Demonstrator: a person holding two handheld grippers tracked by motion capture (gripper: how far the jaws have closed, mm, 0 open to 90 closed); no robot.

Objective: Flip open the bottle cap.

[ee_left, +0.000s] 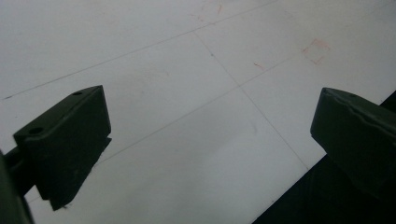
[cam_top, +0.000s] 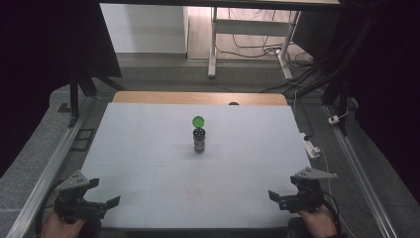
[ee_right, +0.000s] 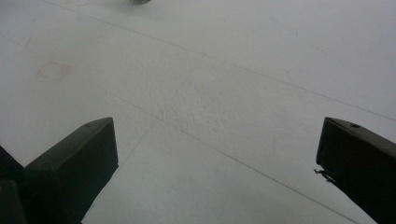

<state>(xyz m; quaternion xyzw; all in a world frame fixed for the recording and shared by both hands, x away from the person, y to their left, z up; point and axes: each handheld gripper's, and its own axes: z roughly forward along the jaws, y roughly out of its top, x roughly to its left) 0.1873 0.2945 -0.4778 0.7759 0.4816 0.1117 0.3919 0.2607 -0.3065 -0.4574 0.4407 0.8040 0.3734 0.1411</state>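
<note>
- Small dark bottle (cam_top: 199, 141), green flip cap (cam_top: 198, 120) open, stands mid-frame on the white tabletop (cam_top: 148, 148).
- Left gripper (cam_top: 101, 198) and right gripper (cam_top: 280, 198) at bottom corners, fingers released, empty.
- Reach not begun; next likely one steadies the bottle, the other presses the cap.

The right tool (ee_right: 217, 163), jaws wide apart, hangs above the white table (ee_right: 224, 84)

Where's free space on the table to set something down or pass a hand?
Nearly all of it. The white table is bare left and right of the small dark bottle with its open green lid, and across the near strip between the left gripper and right gripper. The only occupied spot is the bottle at centre.
</note>
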